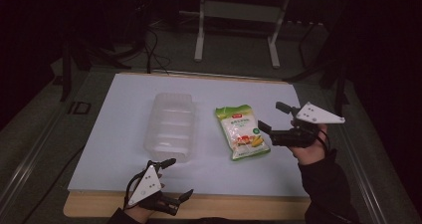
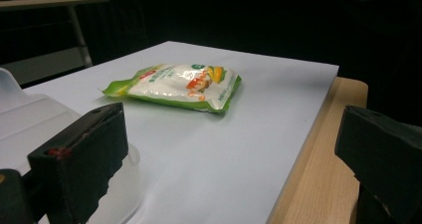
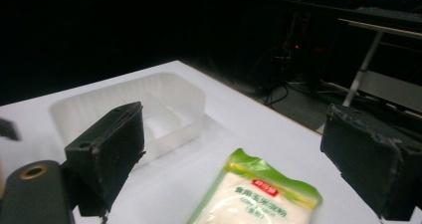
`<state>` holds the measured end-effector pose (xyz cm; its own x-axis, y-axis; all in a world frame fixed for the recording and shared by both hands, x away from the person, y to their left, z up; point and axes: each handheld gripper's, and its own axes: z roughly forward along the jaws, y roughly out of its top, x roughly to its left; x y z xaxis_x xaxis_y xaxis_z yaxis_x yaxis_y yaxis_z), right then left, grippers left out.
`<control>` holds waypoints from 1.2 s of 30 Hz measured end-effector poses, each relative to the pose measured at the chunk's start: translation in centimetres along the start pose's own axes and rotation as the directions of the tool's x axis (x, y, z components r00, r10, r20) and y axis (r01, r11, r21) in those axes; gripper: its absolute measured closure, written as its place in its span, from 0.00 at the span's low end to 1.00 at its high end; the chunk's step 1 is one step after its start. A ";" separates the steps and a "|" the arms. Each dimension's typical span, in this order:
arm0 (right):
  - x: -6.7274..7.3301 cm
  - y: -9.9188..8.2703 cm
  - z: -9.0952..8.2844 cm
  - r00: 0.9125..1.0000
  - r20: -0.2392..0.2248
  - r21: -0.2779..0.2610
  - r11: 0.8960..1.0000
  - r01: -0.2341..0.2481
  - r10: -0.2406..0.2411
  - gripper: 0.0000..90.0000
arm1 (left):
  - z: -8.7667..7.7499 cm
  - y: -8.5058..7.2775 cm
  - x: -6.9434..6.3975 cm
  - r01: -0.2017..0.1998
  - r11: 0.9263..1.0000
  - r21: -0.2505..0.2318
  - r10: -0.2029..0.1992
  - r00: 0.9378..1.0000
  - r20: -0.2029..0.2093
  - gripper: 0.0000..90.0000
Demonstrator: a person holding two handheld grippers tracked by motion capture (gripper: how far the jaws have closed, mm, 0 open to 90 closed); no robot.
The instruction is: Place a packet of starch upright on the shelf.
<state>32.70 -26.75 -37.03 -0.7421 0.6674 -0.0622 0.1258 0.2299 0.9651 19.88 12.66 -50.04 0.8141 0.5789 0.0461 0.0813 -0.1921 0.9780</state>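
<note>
Fingers of my right gripper [image 1: 276,117] stood apart, just right of the green-edged snack packet [image 1: 242,131], which lay flat on the white counter [image 1: 124,109]. My left gripper [image 1: 175,178] hovered at the near edge, fingers apart, just before the clear plastic container [image 1: 170,124] left of the packet.

Snack bag [image 1: 242,131]: white centre, green border, small red label, yellow corn picture. Plastic tray [image 1: 170,125]: clear, faintly ribbed. Sheet [image 1: 124,134]: plain white. Table [image 1: 89,210]: pale wood edge. Left gripper [image 1: 173,177] and right gripper [image 1: 272,117]: black jaws, grey-white top plates.
</note>
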 end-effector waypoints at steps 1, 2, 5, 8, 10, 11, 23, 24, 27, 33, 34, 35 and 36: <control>0.0 0.0 0.0 1.000 0.000 0.000 1.000 0.000 0.000 0.11 | 0.0 0.0 0.0 0.001 1.000 -0.002 -0.001 1.000 0.000 0.01; -0.6 0.0 0.7 1.000 0.008 0.010 1.000 -0.008 0.008 0.11 | 0.0 0.0 0.0 0.003 1.000 -0.004 -0.003 1.000 0.002 0.01; -1.3 -0.2 1.7 1.000 0.014 0.022 1.000 -0.016 0.016 0.11 | 0.0 0.0 0.0 0.004 1.000 0.000 -0.004 1.000 0.004 0.01; -1.8 -0.3 2.4 0.999 0.027 0.036 0.999 -0.023 0.022 0.11 | 0.0 0.0 0.0 0.002 1.000 -0.002 -0.002 1.000 0.006 0.01; -2.4 -0.5 3.1 0.999 0.034 0.046 0.998 -0.030 0.029 0.11 | 0.0 0.0 0.0 0.003 1.000 -0.002 -0.003 1.000 0.006 0.01; -2.8 -0.7 3.6 0.999 0.038 0.051 0.998 -0.032 0.030 0.11 | 0.0 0.0 0.1 0.004 1.000 -0.002 -0.004 1.000 0.006 0.01; -4.8 -2.1 6.7 0.997 0.056 0.103 0.993 -0.057 0.051 0.15 | -0.1 0.0 0.1 0.006 1.000 -0.002 -0.006 1.000 0.004 0.01; -5.0 -2.2 7.0 0.997 0.057 0.107 0.992 -0.067 0.061 0.15 | -0.1 0.0 0.1 0.007 1.000 -0.003 -0.007 1.000 0.003 0.01; -5.4 -2.6 7.4 0.995 0.063 0.118 0.989 -0.084 0.077 0.16 | 0.0 0.0 0.2 0.009 1.000 -0.003 -0.009 1.000 0.004 0.01; -6.2 -3.7 8.4 0.991 0.077 0.146 0.982 -0.121 0.111 0.21 | -0.1 0.0 0.3 0.008 1.000 -0.002 -0.008 1.000 0.005 0.01; -6.6 -4.2 8.8 0.989 0.079 0.148 0.980 -0.135 0.124 0.21 | -0.1 0.0 0.3 0.009 1.000 -0.003 -0.009 1.000 0.003 0.01; -6.7 -4.5 8.9 0.988 0.082 0.157 0.977 -0.141 0.130 0.21 | -0.2 0.0 0.3 0.014 1.000 -0.006 -0.014 1.000 0.000 0.01; -6.7 -4.5 8.9 0.988 0.082 0.157 0.977 -0.141 0.130 0.21 | -0.2 0.0 0.3 0.014 1.000 -0.006 -0.014 1.000 0.000 0.01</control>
<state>43.01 -25.92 -43.19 -0.6629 0.7475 0.0429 0.3316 0.2417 0.9119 20.06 13.00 -50.00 0.8128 0.5817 0.0326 0.0889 -0.1791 0.9798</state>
